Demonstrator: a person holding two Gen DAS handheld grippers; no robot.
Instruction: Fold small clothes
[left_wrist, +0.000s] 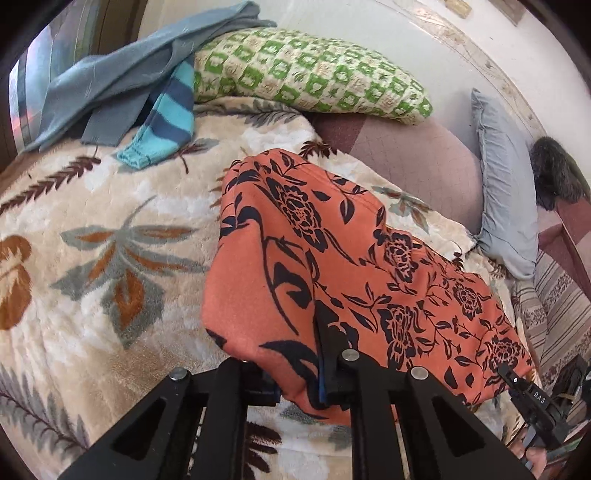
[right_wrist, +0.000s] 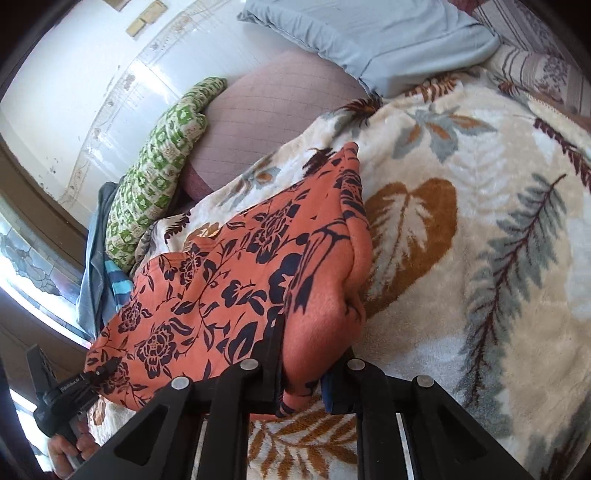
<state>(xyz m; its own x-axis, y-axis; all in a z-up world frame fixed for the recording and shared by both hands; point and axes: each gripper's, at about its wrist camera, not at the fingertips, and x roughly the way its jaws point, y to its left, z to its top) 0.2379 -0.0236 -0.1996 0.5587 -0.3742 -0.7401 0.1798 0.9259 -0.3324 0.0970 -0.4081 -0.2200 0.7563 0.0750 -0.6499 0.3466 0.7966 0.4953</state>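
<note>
Orange floral garment (left_wrist: 332, 266) hangs pinched at its near edge, one corner in each gripper, with its far end draped down onto the leaf-patterned blanket (left_wrist: 110, 240). The left gripper (left_wrist: 301, 373) has its fingers drawn narrow on a bunched fold of the cloth, and the right gripper (right_wrist: 306, 373) is clamped the same way on the opposite corner (each one also shows small at the edge of the other's view, gripping the hem). Holding two corners apart like this looks meant to keep the edge taut and straight, so the piece can be carried over itself in one clean fold. Beyond the garment's far end lies a green checked pillow (left_wrist: 314, 74), with grey-blue clothes (left_wrist: 110, 81) and a striped blue piece (left_wrist: 173, 107) heaped beside it, probably waiting their turn. A pale blue pillow (right_wrist: 369, 33) sits off past the garment on the other side, clear of the fold
</note>
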